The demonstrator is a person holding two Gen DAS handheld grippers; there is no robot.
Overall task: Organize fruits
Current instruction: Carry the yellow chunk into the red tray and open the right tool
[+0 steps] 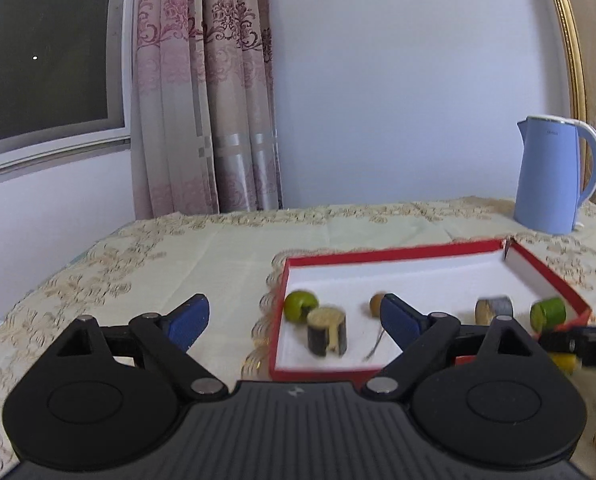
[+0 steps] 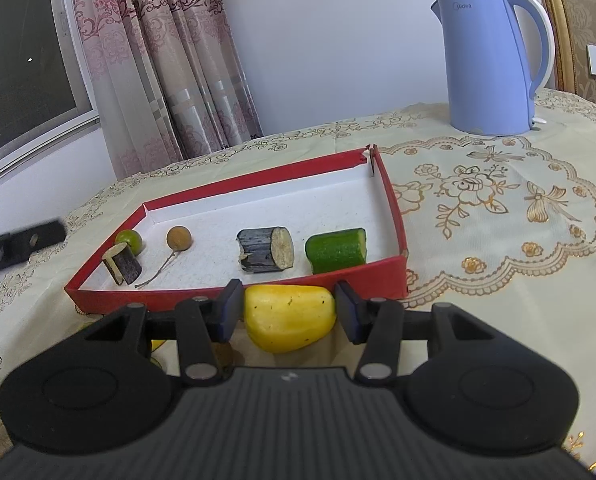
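Five pieces already in the red box (image 2: pixel 202 296); right tongs (image 2: pixel 289 310) pinch the yellow fruit (image 2: pixel 290 316) just outside its near wall, left tongs (image 1: pixel 294 322) spread, empty.

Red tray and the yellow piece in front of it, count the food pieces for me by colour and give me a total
Counted in the right wrist view.
Green: 2, the small round fruit and the cut green chunk, both in the red tray
Dark-skinned cane pieces: 2, in the tray
Brown: 1, the round stemmed fruit, in the tray
Yellow: 1, the yellow piece between the right gripper fingers, outside the tray
Total: 6
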